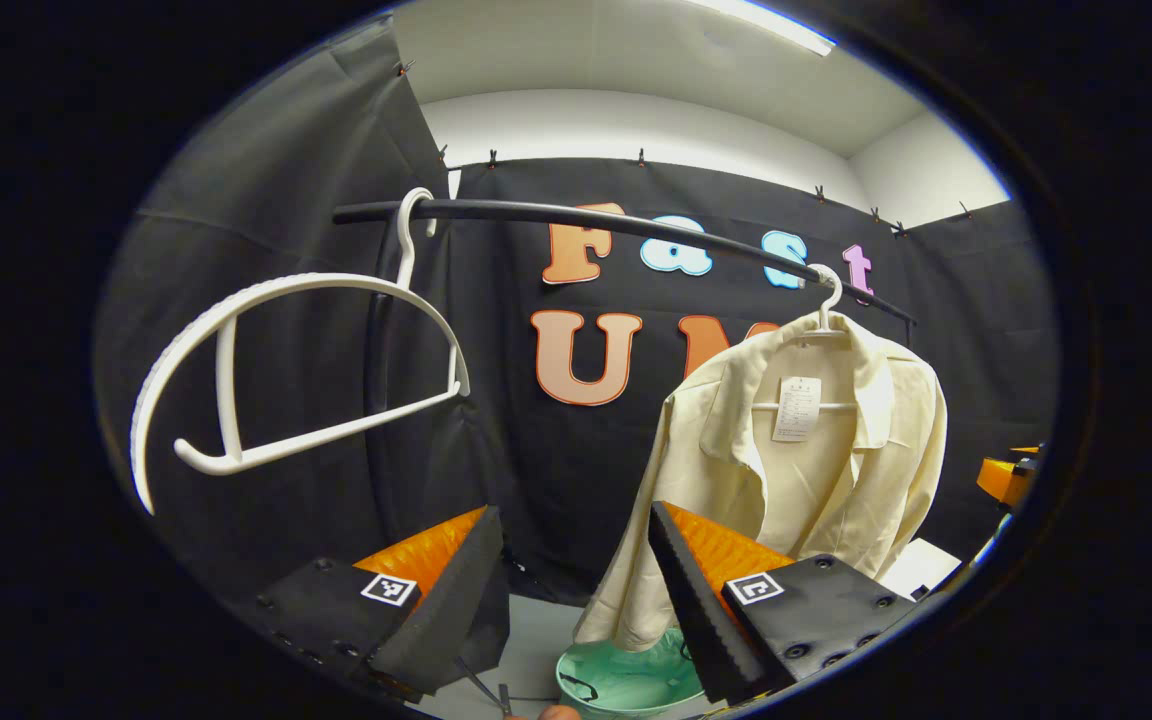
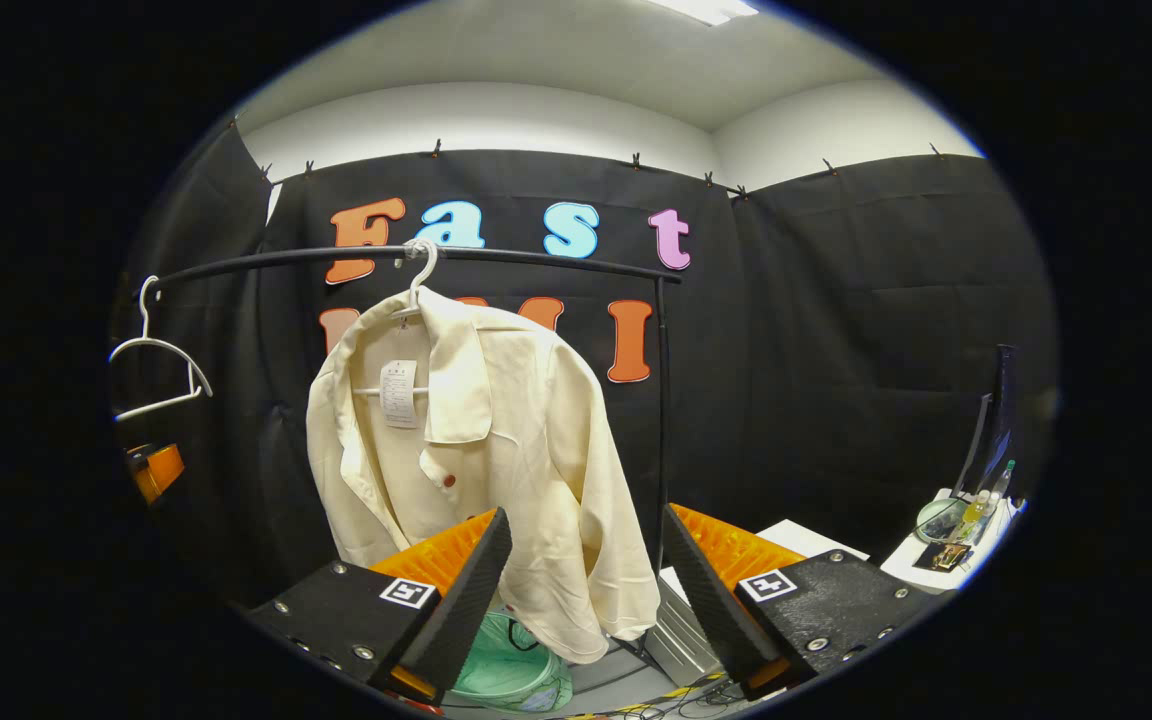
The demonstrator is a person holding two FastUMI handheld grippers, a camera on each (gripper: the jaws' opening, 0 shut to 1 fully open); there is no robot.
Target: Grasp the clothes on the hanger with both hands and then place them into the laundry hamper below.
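Both sets of jaws stand wide open and hold nothing. The left gripper point(image 1: 576, 590) faces the rail from a distance, with the cream shirt point(image 1: 816, 470) hanging ahead and toward its right finger; no finger touches the fabric. The right gripper point(image 2: 586, 590) is aimed at the same garment, whose lower hem point(image 2: 576, 610) appears between its fingers, but contact cannot be confirmed and the jaws are not closed on it. The shirt remains fully seated on its white hanger point(image 2: 421, 285), which hooks over the black clothes rail point(image 2: 536, 258). An empty white hanger point(image 1: 286, 380) hangs on the same rail, well apart from the shirt. The green laundry hamper point(image 1: 626, 680) sits on the floor directly below the shirt's hem, with nothing from the rail in it as far as can be seen. Assessment: the task is at its start. Remaining steps are to grasp the shirt with both grippers, lift it off the hanger, and lower it into the hamper.
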